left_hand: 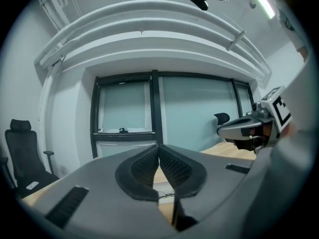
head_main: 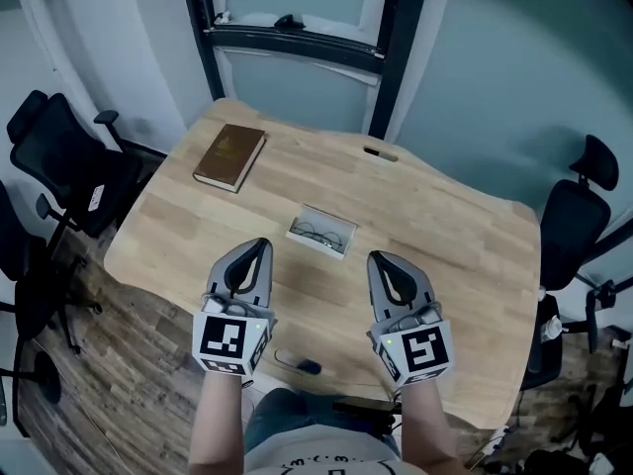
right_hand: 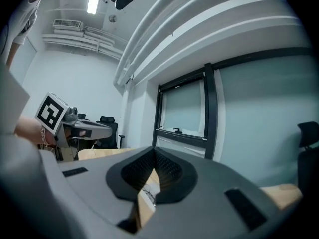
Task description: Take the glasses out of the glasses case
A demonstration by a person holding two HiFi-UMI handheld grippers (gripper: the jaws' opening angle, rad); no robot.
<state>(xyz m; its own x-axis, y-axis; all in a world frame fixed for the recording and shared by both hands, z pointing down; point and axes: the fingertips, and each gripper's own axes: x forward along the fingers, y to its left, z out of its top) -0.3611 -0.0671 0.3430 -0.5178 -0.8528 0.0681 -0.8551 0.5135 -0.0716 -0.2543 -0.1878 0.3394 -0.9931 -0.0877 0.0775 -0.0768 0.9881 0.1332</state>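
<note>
On the table (head_main: 455,265), seemingly light, fragile glasses (head_main: 315,232) await a bridge hold in their glasses case (head_main: 338,246); left gripper (head_main: 262,244) and right gripper (head_main: 377,258) closed, empty.

Cool, even light from above. A ceiling lamp (right_hand: 92,4) shows as a bright strip with mild glare. The table (head_main: 445,255) is evenly lit, its shadows faint. Both gripper views curve strongly toward black round borders; the head view darkens at its corners.
</note>
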